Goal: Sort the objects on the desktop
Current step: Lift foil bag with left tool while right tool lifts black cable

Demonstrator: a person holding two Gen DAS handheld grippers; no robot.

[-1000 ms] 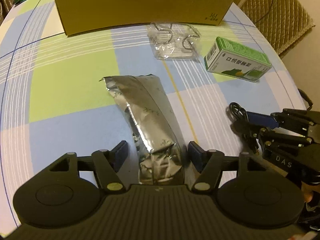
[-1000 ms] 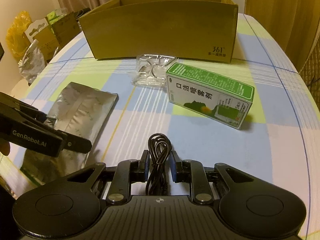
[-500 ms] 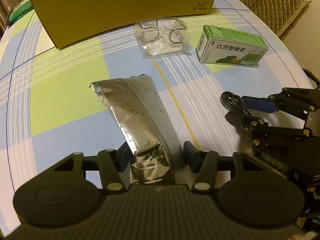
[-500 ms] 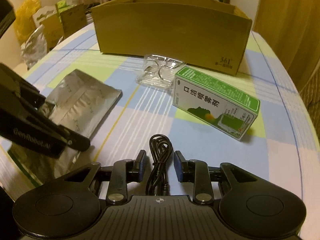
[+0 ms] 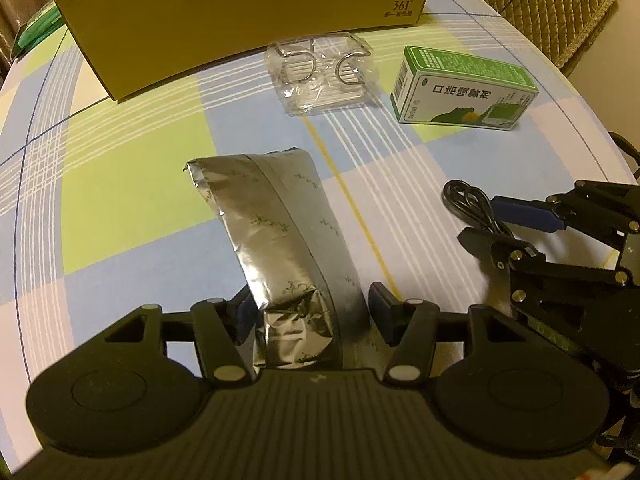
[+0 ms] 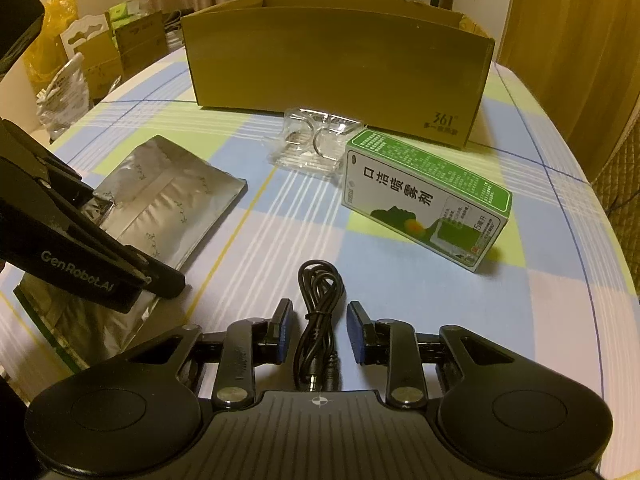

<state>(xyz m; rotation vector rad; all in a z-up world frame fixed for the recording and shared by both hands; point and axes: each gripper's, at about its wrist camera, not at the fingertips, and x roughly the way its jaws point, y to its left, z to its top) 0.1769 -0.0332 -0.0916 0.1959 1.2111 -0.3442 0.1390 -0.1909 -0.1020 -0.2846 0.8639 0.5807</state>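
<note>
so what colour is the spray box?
Green and white spray box, clearest in the right wrist view.

Left gripper (image 5: 308, 310): black ribbed body, two round side discs, silver screws, blue finger pads. Right gripper (image 6: 316, 330): identical build. White "GenRobot.AI" lettering marks the left one's finger.

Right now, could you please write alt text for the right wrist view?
A coiled black cable lies between the right claw's blue pads, not visibly pinched. Beyond sit a green-and-white box, clear plastic packaging and a cardboard box.
</note>
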